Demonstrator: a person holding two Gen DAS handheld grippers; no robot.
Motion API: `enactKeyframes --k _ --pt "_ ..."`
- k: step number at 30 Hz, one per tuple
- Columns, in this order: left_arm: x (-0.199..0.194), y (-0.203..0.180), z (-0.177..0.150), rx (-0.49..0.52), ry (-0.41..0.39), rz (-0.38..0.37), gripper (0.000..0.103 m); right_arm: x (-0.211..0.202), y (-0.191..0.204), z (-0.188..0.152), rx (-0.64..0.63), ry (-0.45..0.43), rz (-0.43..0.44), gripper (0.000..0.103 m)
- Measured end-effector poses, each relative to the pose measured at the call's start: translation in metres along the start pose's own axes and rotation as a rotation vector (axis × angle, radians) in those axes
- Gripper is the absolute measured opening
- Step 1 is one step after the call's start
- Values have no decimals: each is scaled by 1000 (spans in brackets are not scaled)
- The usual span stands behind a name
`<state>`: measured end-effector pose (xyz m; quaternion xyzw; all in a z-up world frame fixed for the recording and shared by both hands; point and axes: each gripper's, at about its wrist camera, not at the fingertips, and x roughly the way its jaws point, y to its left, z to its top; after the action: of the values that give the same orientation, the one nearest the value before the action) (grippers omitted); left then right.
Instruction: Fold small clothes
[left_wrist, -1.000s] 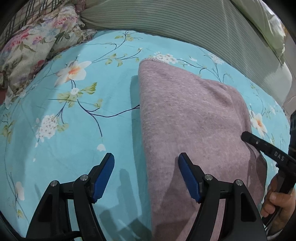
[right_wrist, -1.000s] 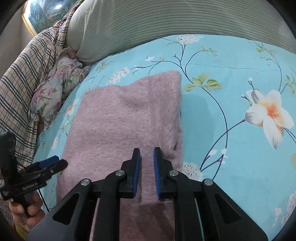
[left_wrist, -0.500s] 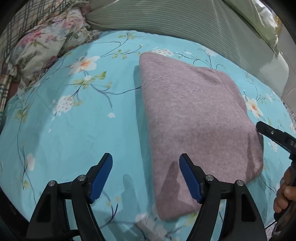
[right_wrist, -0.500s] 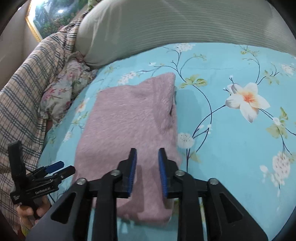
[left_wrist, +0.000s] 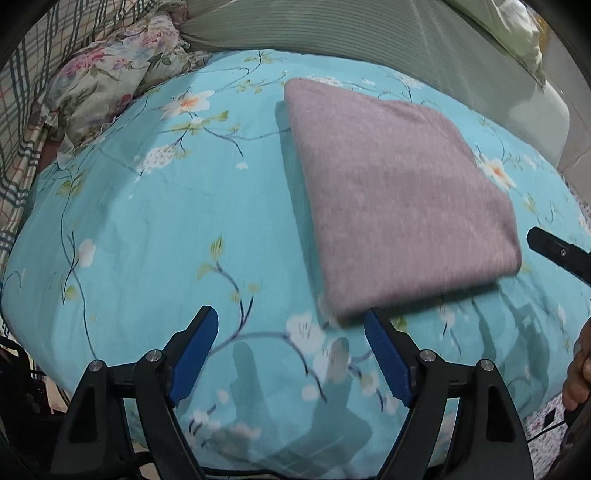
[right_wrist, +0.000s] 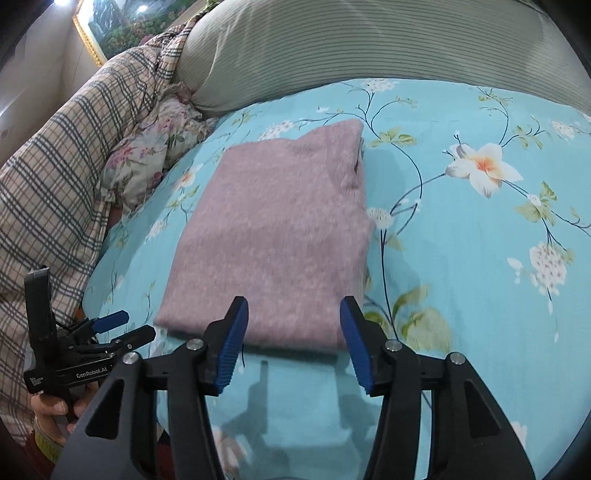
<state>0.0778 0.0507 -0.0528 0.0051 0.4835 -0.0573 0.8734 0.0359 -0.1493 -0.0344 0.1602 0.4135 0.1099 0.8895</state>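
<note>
A mauve knitted garment lies folded into a flat rectangle on the turquoise floral bed sheet; the right wrist view shows the garment too. My left gripper hovers just short of its near left corner, jaws wide and still opening, nothing between them. My right gripper is back from the garment's near edge, its jaws opening with only sheet and the edge of the cloth seen between them, no pad pressing. The left gripper also shows at the lower left of the right wrist view, held by a hand.
A grey-green striped bolster runs along the far side of the bed. A floral pillow and a plaid blanket are piled at the left. The bed's near edge lies just under my left gripper. A hand holds the right gripper's handle.
Both grippers have pulled back from the garment toward the bed's near edge. The right gripper's jaws went from nearly shut over the cloth to well apart. The folded garment stays put.
</note>
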Motion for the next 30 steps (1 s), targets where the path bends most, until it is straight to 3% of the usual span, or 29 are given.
enactKeyframes --k 5,15,21,25,30 --pt "-8 -3 -15 19 8 3 82 -12 6 -18 -45 3 -27 66" --pt "-27 -9 -30 79 -16 20 82 -25 16 -44 -98 37 -50 75" --pt "-51 -20 -23 138 -71 1 84 -36 23 -40 -115 36 -34 79" --pt "-71 -27 -18 165 -122 -1 91 -48 31 -33 -142 -3 -38 93" --pt "-68 -30 -13 181 -129 36 96 -49 30 -30 -144 -3 -41 94"
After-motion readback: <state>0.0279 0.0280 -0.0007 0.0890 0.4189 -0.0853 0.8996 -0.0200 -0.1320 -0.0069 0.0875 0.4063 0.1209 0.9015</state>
